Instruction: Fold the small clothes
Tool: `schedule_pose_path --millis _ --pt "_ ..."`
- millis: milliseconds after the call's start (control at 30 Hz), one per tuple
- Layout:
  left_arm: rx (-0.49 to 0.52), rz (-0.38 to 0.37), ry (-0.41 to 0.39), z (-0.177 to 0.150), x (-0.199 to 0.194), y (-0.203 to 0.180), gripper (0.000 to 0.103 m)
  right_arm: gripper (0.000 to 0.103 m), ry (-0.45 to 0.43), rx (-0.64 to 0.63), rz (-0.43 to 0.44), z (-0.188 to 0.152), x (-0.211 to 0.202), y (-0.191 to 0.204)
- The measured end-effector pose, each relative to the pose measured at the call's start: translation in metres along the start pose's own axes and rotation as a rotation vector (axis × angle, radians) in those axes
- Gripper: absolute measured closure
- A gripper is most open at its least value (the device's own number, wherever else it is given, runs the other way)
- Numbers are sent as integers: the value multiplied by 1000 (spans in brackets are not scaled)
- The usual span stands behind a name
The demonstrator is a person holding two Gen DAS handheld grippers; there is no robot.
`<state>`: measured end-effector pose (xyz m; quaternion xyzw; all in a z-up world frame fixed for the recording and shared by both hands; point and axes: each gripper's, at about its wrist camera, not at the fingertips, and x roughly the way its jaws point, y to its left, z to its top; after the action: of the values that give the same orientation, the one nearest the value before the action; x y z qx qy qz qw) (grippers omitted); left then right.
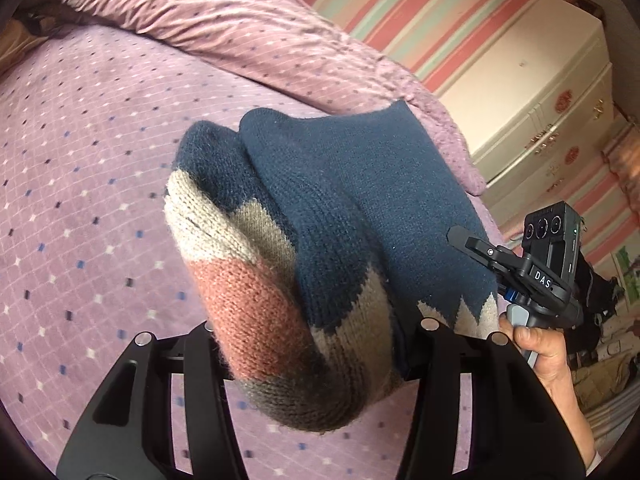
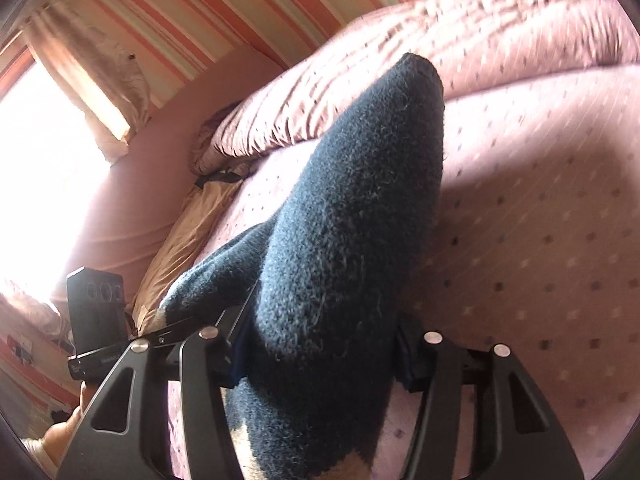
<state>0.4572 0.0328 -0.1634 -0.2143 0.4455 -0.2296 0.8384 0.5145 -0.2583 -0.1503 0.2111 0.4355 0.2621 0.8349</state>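
Note:
A small knitted sweater [image 1: 340, 208], navy with beige, pink and grey zigzag bands, hangs lifted above the purple bedspread [image 1: 80, 140]. My left gripper [image 1: 316, 360] is shut on its bunched lower part. In the left wrist view my right gripper [image 1: 480, 248] grips the sweater's right edge. In the right wrist view the navy sweater [image 2: 352, 220] drapes between the fingers of my right gripper [image 2: 320, 360], which is shut on it. The left gripper [image 2: 172, 328] shows there at the left, holding the cloth's other edge.
A rumpled purple duvet [image 1: 240, 24] lies along the bed's far side. A cream cabinet [image 1: 540, 92] stands by the striped wall. A tan pillow [image 2: 188, 232] lies by the headboard, and a bright window [image 2: 44, 152] is on the left.

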Motion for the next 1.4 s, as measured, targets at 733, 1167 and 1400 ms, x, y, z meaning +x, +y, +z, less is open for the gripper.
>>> schedule_pose_path --millis 733,1167,1400 --pt "172 -140 34 -179 94 -305 52 49 -133 -52 -159 -65 -362 -132" --pt "115 20 62 -282 145 -308 49 26 -10 37 -238 -122 -354 -243" --pt "151 67 -21 -293 104 -314 45 11 -35 -20 -455 -134 -372 -218"
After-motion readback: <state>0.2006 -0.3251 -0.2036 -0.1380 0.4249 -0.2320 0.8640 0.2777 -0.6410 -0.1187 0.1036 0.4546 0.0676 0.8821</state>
